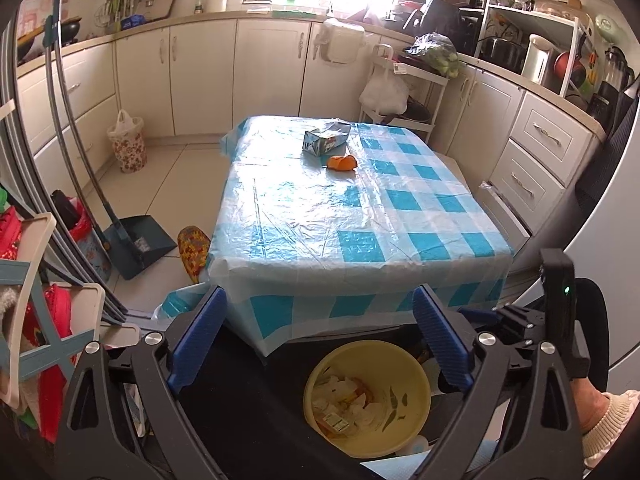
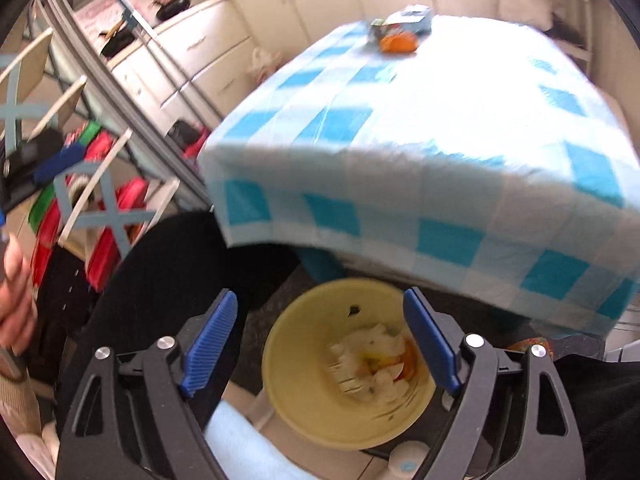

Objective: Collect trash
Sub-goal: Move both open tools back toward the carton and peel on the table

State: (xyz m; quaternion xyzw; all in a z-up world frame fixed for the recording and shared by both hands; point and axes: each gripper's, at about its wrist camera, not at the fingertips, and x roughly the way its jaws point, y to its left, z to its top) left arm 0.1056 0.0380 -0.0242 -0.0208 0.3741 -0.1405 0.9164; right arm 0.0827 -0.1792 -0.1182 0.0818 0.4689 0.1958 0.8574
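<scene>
Both tongs spread wide, nothing between the pads: left tongs (image 1: 320,344) and right tongs (image 2: 320,344) hang over the yellow bin (image 1: 416,364), which sits on the floor at the near table edge with paper scraps and peel inside. 2 items left on the table (image 1: 304,216), far end, just beside each other: a crushed carton (image 1: 326,141) and an orange peel (image 1: 342,163). Carton looks light, dented, soft; I'd pinch across its narrow sides. Peel looks limp, maybe slick; grip its raised rim gently.
</scene>
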